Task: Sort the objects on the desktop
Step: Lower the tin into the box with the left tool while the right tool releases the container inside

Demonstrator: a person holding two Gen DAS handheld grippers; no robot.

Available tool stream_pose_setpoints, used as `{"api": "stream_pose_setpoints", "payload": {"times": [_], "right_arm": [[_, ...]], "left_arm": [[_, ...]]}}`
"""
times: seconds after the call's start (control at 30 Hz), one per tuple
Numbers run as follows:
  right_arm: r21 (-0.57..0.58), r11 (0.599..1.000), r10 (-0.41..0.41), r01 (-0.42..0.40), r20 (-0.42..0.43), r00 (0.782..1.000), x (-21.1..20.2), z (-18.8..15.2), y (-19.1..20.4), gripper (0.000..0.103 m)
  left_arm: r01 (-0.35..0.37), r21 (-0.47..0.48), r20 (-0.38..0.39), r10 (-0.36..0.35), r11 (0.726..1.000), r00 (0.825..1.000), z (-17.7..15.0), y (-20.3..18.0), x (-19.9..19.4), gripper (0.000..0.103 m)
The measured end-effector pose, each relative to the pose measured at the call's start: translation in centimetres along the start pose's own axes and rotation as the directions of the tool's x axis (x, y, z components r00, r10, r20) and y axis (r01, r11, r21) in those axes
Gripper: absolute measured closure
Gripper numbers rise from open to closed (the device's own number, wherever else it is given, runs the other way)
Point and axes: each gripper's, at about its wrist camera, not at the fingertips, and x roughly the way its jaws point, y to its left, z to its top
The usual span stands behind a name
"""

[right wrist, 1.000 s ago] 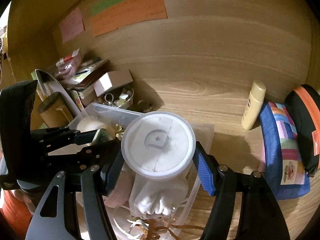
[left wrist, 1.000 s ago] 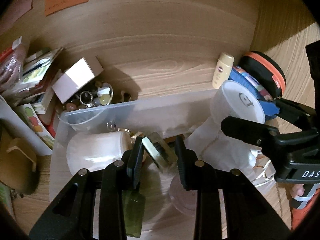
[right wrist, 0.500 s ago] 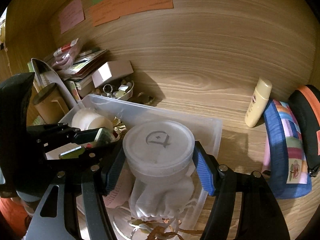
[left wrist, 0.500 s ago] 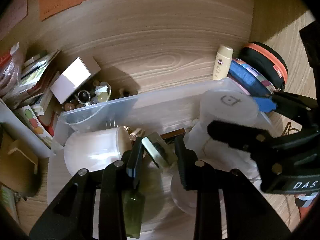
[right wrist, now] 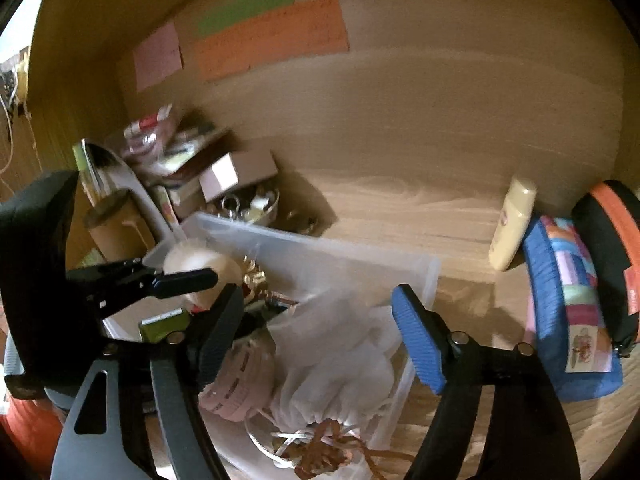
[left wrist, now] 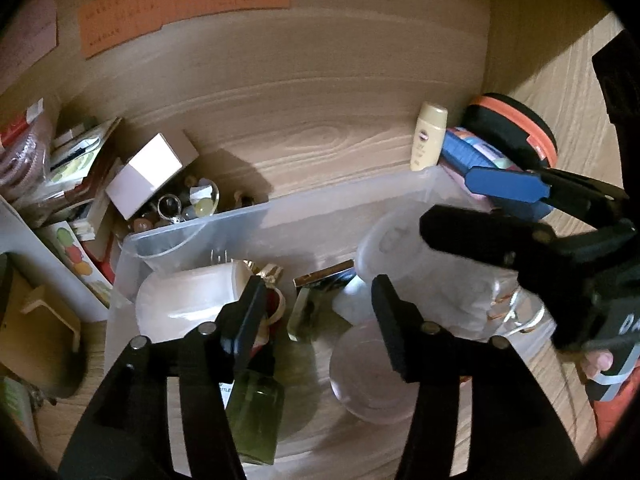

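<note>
Nearest the left wrist camera, the left gripper (left wrist: 316, 312) hangs over the clear plastic bin (left wrist: 320, 216) with its fingers spread apart and nothing between them. Below them lie a green glass bottle (left wrist: 256, 412) and a small dark-faced case (left wrist: 316, 296), both down among the other contents. The right gripper (right wrist: 316, 332) also stands wide apart over the bin, and the round lidded tub (left wrist: 388, 248) with its white drawstring pouch (right wrist: 344, 356) sits inside the bin beneath it, gripped by neither finger. Judging by that, both grippers look parked above things already binned, the bin serving as the sorting container. Beyond the bin, on the wooden bench (left wrist: 320, 148), a cream bottle (left wrist: 428, 136) leans by a blue patchwork pouch (right wrist: 568, 304) and a black and orange case (right wrist: 612, 256), likely unsorted. Far left, a white box (left wrist: 148, 172) tops a cluttered pile. At the back, a wooden wall carries 3 paper notes (right wrist: 272, 36)
</note>
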Motion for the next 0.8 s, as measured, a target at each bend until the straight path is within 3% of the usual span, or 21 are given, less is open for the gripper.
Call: {"api": "stream_pose_setpoints", "payload": {"times": [0.07, 0.2, 0.27, 0.4, 0.47, 0.57, 0.8], "right_arm": [[0.013, 1.000, -0.004, 0.004, 0.008, 1.000, -0.2, 0.1, -0.3, 0.026], [0.026, 0.999, -0.031, 0.030, 0.011, 0.999, -0.4, 0.3, -0.5, 0.021], [0.028, 0.999, -0.034, 0.034, 0.014, 0.999, -0.6, 0.4, -0.6, 0.021], [0.032, 0.999, -0.012, 0.012, 0.010, 1.000, -1.0, 0.6, -0.3, 0.013], [0.030, 1.000, 0.002, -0.003, 0.030, 1.000, -1.7, 0.8, 0.1, 0.009], [0.015, 1.000, -0.027, 0.026, 0.063, 0.998, -2.8, 1.0, 0.7, 0.000], [0.005, 0.998, -0.057, 0.057, 0.098, 0.994, -5.6, 1.2, 2.0, 0.000]], "left_arm": [[0.006, -0.013, 0.001, -0.006, 1.000, 1.000, 0.0, 0.2, -0.1, 0.038], [0.016, -0.029, 0.009, -0.016, 0.999, 1.000, 0.2, 0.3, -0.4, 0.034], [-0.002, -0.029, 0.018, 0.002, 1.000, 1.000, 0.4, 0.3, -0.7, 0.026], [-0.013, -0.040, 0.036, 0.014, 0.999, 0.999, 0.6, 0.6, -1.9, 0.020], [-0.030, -0.045, 0.054, 0.032, 0.999, 0.998, 0.7, 0.8, -2.8, 0.010], [-0.061, -0.045, 0.066, 0.064, 0.997, 0.996, 0.4, 0.8, -4.2, 0.008], [-0.106, -0.082, 0.113, 0.114, 0.991, 0.987, -0.6, 1.5, -8.0, 0.006]]}}
